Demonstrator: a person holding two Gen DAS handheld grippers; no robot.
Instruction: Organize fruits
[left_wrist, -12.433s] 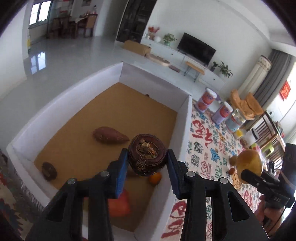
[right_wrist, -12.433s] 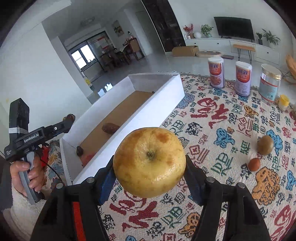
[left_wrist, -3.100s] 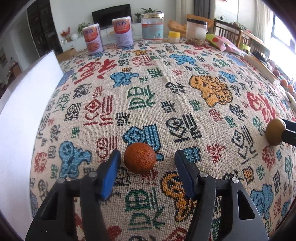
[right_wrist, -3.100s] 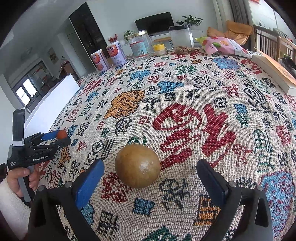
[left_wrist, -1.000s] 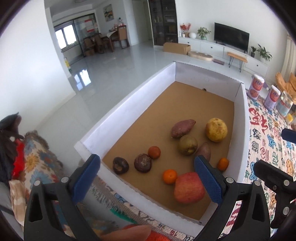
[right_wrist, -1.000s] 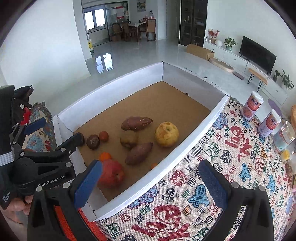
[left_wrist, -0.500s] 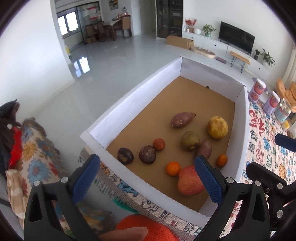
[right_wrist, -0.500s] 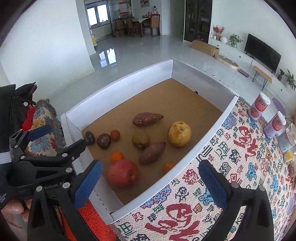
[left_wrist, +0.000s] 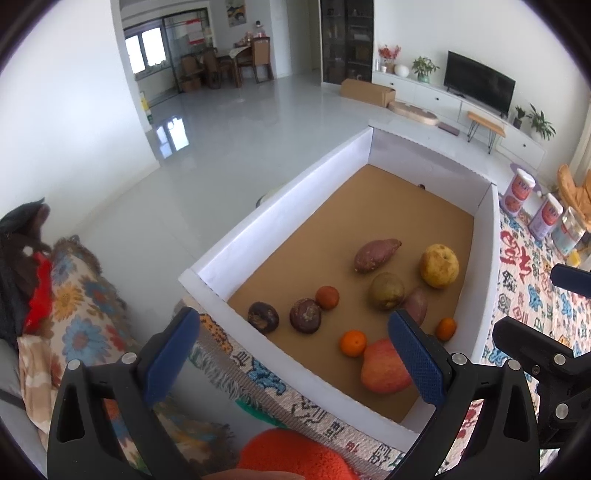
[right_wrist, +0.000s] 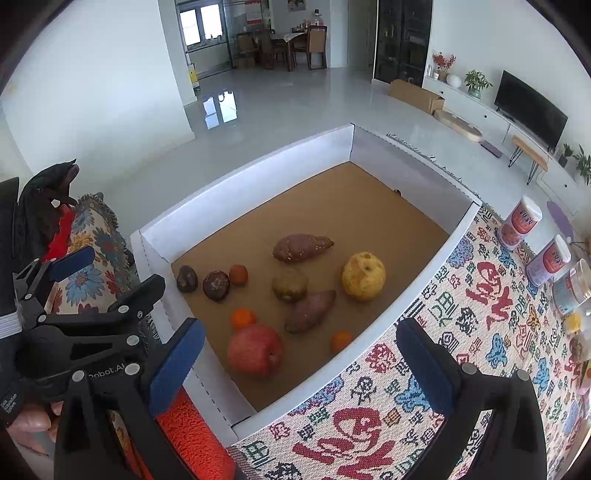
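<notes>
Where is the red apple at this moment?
The red apple lies in the box, at its near end in the right wrist view, just below a small orange.

Your fruit's all in the white box w/ brown cardboard floor, nothing stacked. Red apple sits near the front wall, small orange just behind it, another tiny orange by the right wall. Yellow pear-ish fruit is to the right, w/ a sweet potato and brownish round fruit beside it. Second sweet potato lies further back. On the left: two dark wrinkled fruits & a small reddish one in a row.
</notes>
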